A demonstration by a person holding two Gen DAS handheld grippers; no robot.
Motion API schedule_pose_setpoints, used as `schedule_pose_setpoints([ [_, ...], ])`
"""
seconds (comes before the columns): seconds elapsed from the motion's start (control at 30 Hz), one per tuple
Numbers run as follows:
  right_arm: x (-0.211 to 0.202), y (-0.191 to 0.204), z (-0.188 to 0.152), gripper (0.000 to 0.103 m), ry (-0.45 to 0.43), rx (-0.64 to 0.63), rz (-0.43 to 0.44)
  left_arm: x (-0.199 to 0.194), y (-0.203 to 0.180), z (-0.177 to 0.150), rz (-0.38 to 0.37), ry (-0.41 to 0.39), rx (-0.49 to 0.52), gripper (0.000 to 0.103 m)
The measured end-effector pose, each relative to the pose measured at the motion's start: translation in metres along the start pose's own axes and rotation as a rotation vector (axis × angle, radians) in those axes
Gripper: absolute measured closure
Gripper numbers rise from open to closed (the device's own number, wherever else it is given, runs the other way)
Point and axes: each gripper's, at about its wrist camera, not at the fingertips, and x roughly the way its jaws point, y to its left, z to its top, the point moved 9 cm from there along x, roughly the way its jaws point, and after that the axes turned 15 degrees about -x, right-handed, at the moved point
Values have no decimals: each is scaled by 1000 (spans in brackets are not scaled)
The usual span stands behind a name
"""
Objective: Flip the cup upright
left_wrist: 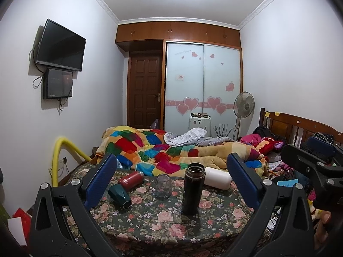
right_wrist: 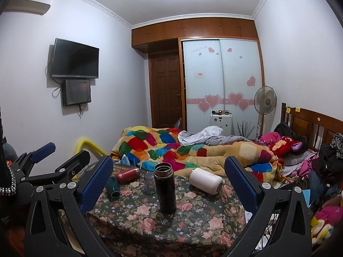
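So the black flask-type cup [left_wrist: 192, 189] is standing upright near the middle of the floral surface [left_wrist: 163, 231], open mouth facing up, nothing touching it. If that's the cup the task means, I'd say the flip itself looks done. What's left, judging by how things lie: a white cup [left_wrist: 217, 179] on its side toward the far right edge, a red flask [left_wrist: 131, 179] lying down at the far left, and a green faceted cup [left_wrist: 120, 198] tipped over closer to the left edge. There's also a small clear glass [left_wrist: 163, 186] just left of and behind the black one; can't tell which way up it sits.

Both tongs are spread wide with nothing in them. The left tongs [left_wrist: 169, 182] frame the black cup from the near edge without contact, and the right tongs [right_wrist: 169, 184] do the same.

View differences: the right wrist camera shows the white cup's flat end and the left tongs off to its left side; it also mostly hides the glass behind the black cup. The left wrist camera shows the glass and green cup much more clearly.
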Motion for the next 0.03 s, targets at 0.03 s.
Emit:
schedule_pose_setpoints([
  [0.03,3,3,0,0,6,-4,0,2,5,0,9,1,-6,0],
])
